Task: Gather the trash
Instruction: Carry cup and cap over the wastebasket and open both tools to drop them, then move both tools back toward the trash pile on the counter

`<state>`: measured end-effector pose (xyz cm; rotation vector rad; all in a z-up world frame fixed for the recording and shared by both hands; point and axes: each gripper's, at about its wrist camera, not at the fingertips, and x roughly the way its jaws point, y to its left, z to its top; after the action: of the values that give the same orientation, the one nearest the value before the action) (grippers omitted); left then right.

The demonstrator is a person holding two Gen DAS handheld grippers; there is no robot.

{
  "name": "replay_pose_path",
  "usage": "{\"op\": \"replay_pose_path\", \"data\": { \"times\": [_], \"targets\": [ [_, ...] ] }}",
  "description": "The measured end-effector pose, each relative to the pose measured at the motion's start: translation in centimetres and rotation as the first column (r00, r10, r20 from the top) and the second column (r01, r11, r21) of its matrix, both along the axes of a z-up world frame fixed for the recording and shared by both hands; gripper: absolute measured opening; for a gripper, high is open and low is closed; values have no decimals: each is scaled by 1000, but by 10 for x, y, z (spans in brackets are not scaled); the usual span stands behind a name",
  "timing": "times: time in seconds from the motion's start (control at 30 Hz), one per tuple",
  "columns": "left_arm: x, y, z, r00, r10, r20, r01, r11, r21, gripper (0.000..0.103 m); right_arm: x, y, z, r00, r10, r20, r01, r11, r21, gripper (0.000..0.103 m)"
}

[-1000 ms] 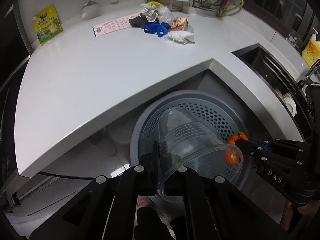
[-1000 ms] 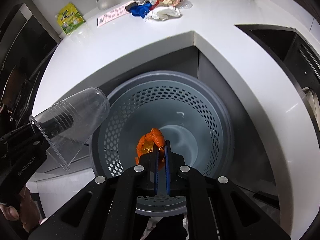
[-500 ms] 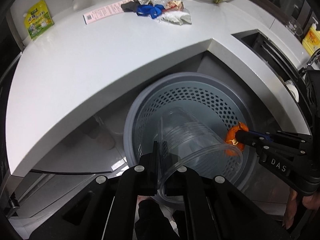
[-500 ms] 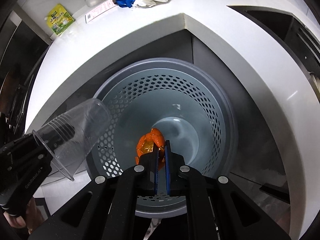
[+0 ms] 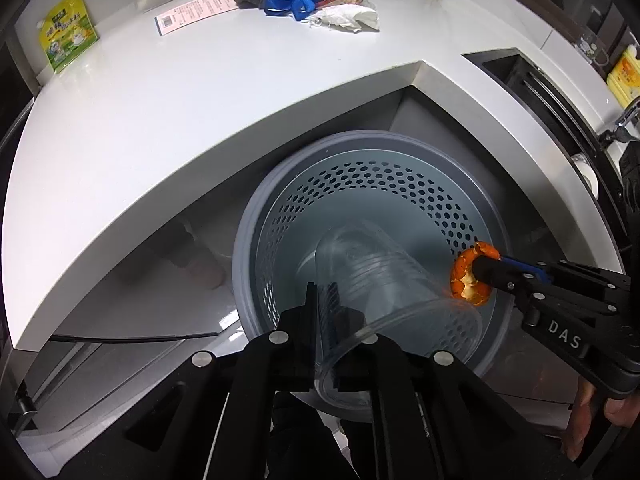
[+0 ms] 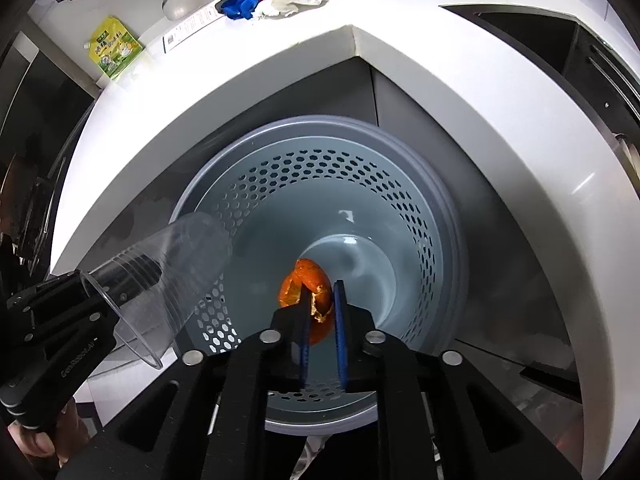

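Right gripper (image 6: 322,312): your blue-padded jaws have just been parting, and the curled orange fruit peel (image 6: 306,294) sits loosely between them, no longer squeezed as it was a second ago, directly above the round grey perforated plastic bin (image 6: 448,208); judged from this, the peel is about to drop in. Left gripper (image 5: 326,322): narrow, pinching the wall of the clear ribbed plastic cup (image 5: 380,280), now lower over the bin mouth. More trash (image 5: 316,4) waits on the white countertop (image 5: 160,112). Legible writing: "DAS" on the right gripper, "GenRobot.AI" on the left.
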<state>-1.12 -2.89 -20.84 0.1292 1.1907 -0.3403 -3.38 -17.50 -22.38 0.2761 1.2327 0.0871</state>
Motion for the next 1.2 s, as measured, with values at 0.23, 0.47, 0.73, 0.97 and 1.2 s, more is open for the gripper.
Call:
{"op": "replay_pose_path", "data": {
  "times": [0.23, 0.47, 0.73, 0.97, 1.2],
  "targets": [
    [0, 2, 5, 1000, 20, 11, -20, 1000, 2, 23, -3, -4, 9, 999, -6, 33, 6, 1000, -10, 43],
    [0, 6, 13, 999, 41, 34, -41, 999, 1, 36, -7, -8, 14, 999, -4, 44, 5, 1000, -11, 47],
    [-4, 9, 26, 996, 62, 71, -62, 998, 3, 52, -14, -13, 24, 998, -3, 63, 4, 1000, -27, 52],
    [-6, 13, 41, 990, 91, 106, -92, 996, -2, 57, -20, -16, 38, 996, 1, 87, 5, 998, -65, 68],
    [-13, 16, 57, 979, 139, 149, -140, 990, -4, 60, -22, -16, 54, 993, 15, 115, -6, 997, -80, 74]
  ]
}}
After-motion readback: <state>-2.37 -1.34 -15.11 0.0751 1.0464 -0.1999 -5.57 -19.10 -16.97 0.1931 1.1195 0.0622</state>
